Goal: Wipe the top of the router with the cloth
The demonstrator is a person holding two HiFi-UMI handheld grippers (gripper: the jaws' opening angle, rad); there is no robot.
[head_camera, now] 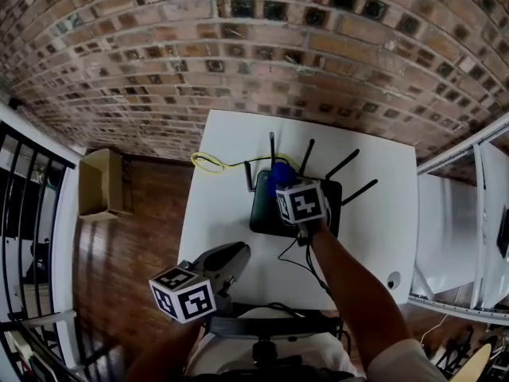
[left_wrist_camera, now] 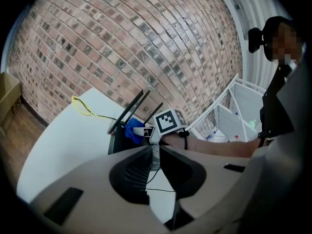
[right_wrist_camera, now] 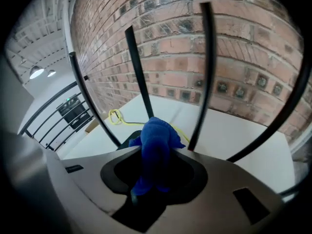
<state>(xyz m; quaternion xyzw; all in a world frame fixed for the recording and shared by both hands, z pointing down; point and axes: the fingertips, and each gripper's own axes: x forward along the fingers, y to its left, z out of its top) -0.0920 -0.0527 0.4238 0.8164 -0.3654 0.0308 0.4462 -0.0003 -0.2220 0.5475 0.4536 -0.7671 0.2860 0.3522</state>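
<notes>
A black router (head_camera: 266,213) with several upright antennas (right_wrist_camera: 138,72) lies on the white table (head_camera: 215,213), towards its back. My right gripper (head_camera: 280,185) is over the router's top, pointing steeply down, shut on a bunched blue cloth (head_camera: 278,172). In the right gripper view the cloth (right_wrist_camera: 156,140) fills the gap between the jaws and bulges past the tips. My left gripper (head_camera: 232,256) hovers at the table's front left, away from the router (left_wrist_camera: 116,141), jaws together and empty (left_wrist_camera: 154,149).
A yellow cable (head_camera: 208,162) loops on the table behind the router. A black cable (head_camera: 299,258) trails from the router towards the front edge. A cardboard box (head_camera: 99,183) sits on the floor at left. White shelving (head_camera: 469,237) stands at right, a brick wall behind.
</notes>
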